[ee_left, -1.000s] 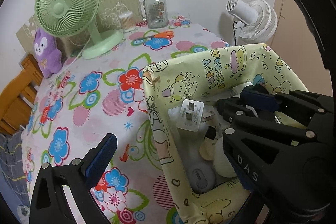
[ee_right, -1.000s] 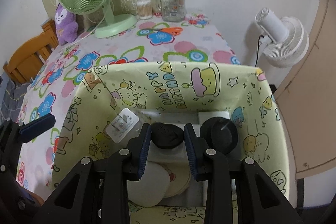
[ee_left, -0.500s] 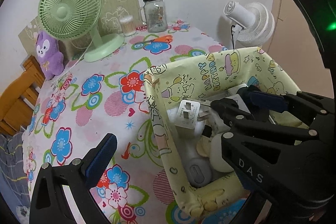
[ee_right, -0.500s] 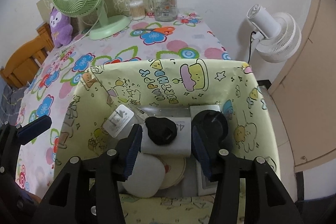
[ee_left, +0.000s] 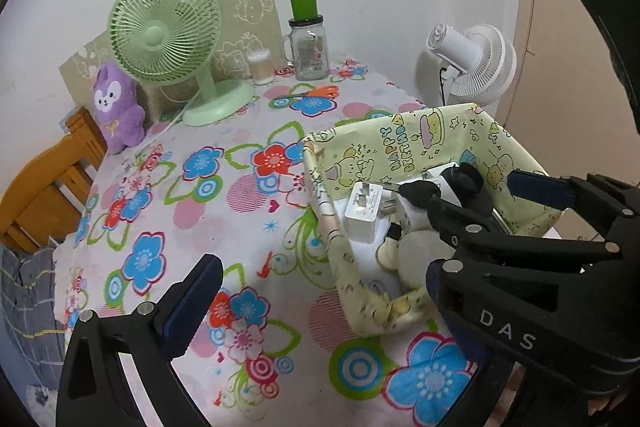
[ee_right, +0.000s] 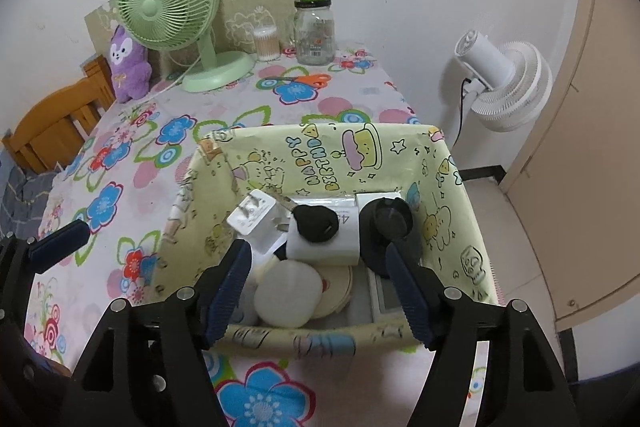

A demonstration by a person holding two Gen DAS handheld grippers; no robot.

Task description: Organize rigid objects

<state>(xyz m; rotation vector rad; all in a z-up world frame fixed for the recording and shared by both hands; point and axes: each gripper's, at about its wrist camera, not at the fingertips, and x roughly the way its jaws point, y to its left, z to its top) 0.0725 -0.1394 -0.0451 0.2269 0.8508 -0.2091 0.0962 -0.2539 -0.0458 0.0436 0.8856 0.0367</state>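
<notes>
A pale yellow "Happy Birthday" box [ee_right: 452,163] [ee_left: 320,163] stands on the flowered tablecloth [ee_left: 208,203]. It holds a white plug adapter [ee_right: 252,215] [ee_left: 364,207], a small black key-fob-like piece [ee_right: 316,223] on a white block [ee_right: 344,243], a black round piece [ee_right: 386,219], and round white and cream discs [ee_right: 288,291]. My right gripper [ee_right: 316,291] is open and empty above the box's near edge. My left gripper [ee_left: 360,259] is open and empty; its left finger [ee_left: 192,299] is over the cloth to the left of the box.
At the table's back stand a green desk fan [ee_right: 172,7], a purple plush [ee_right: 128,63], a glass jar with green cap [ee_right: 314,27], a cotton-swab tub [ee_right: 266,43] and orange scissors [ee_right: 308,79]. A white fan [ee_right: 504,83] stands off the right edge. A wooden chair [ee_right: 52,123] is left.
My right gripper opened, let go of the small black piece onto the white block in the box, and drew back. Both grippers pulled back from the box.
</notes>
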